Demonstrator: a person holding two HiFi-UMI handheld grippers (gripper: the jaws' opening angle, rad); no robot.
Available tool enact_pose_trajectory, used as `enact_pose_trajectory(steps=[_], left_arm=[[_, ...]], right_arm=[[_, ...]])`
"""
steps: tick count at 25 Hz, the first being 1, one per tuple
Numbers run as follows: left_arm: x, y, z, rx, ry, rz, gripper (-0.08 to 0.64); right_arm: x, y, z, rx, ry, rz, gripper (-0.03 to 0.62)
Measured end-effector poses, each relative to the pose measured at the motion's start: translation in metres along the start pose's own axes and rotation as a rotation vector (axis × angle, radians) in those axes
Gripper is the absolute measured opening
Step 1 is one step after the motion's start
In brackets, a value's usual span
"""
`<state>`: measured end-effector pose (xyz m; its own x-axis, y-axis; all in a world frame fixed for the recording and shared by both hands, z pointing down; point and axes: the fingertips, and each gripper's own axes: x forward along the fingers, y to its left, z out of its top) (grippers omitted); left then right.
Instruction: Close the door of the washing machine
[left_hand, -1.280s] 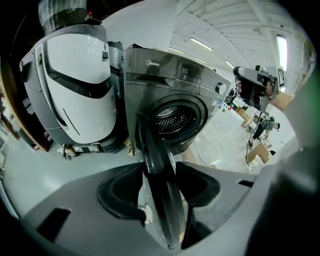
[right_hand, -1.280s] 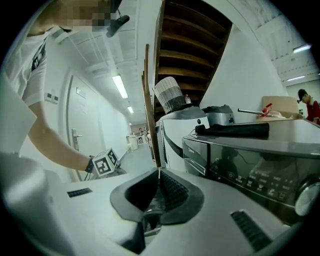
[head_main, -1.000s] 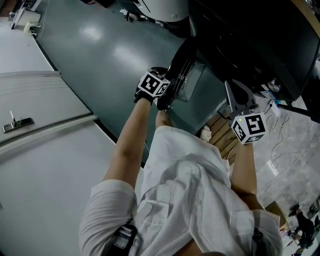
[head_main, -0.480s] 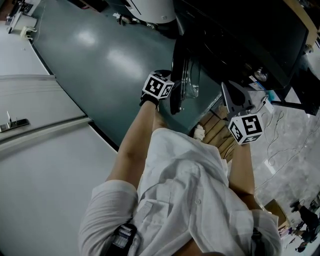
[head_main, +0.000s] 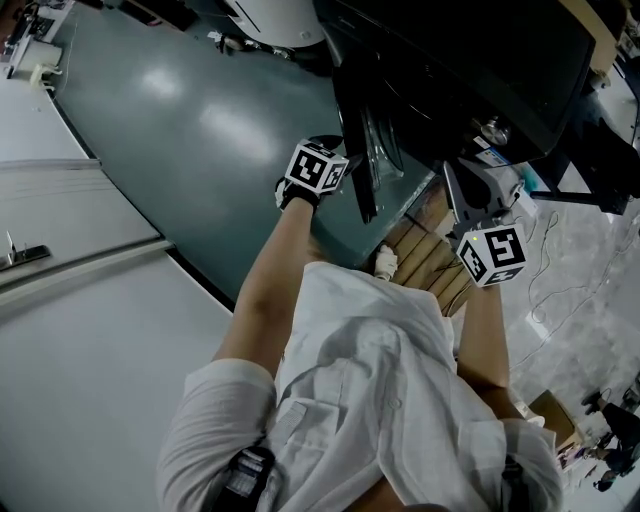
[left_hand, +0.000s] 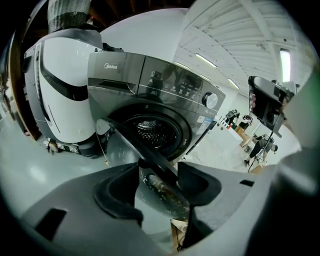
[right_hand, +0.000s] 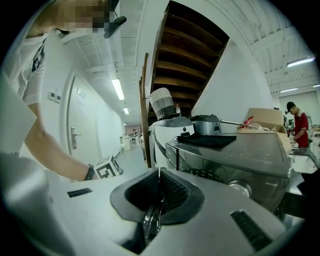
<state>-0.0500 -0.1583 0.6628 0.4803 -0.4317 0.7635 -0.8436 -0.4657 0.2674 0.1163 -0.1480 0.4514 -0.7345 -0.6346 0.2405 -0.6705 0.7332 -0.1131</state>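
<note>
The grey front-loading washing machine (left_hand: 165, 95) shows its dark drum (left_hand: 150, 131); its round glass door (left_hand: 150, 160) stands part-way open. From the head view the door (head_main: 362, 160) is seen edge-on, close to the machine's dark front. My left gripper (left_hand: 159, 182) is open, with the door's dark rim running between its jaws and lying against the right one. Its marker cube (head_main: 318, 168) sits just left of the door. My right gripper (right_hand: 159, 187) is shut, its ribbed pads meeting with nothing seen between them. It hovers by the machine's top right corner (head_main: 470, 185).
A white rounded appliance (left_hand: 60, 100) stands left of the washer. Wooden slats (head_main: 430, 255) lie under the machine's front, and cables (head_main: 560, 290) trail over the pale floor at right. A white room door (head_main: 60, 250) lies to the left. A dark staircase (right_hand: 185, 50) rises behind.
The door has swung toward the machine's front, from slanting open to nearly edge-on, and my left gripper has travelled along with it. My right gripper has held about the same spot in view.
</note>
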Motion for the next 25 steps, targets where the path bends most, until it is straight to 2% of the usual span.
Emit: enact_pose_trajectory(steps=[8,18,25], left_arm=[[0.021,-0.021,0.02,-0.033,-0.033,-0.033,0.256],[0.045,-0.043,0.044,0.04,-0.029,-0.103,0.279],[0.065,-0.053,0.062,0.15,-0.041,-0.109,0.279]], right_arm=[[-0.023,-0.042,0.002,0.014,-0.016,-0.076,0.031],[-0.033,-0.073,0.003,0.041,-0.03,-0.135,0.031],[-0.036,-0.095,0.003,0.03,-0.028,-0.19,0.031]])
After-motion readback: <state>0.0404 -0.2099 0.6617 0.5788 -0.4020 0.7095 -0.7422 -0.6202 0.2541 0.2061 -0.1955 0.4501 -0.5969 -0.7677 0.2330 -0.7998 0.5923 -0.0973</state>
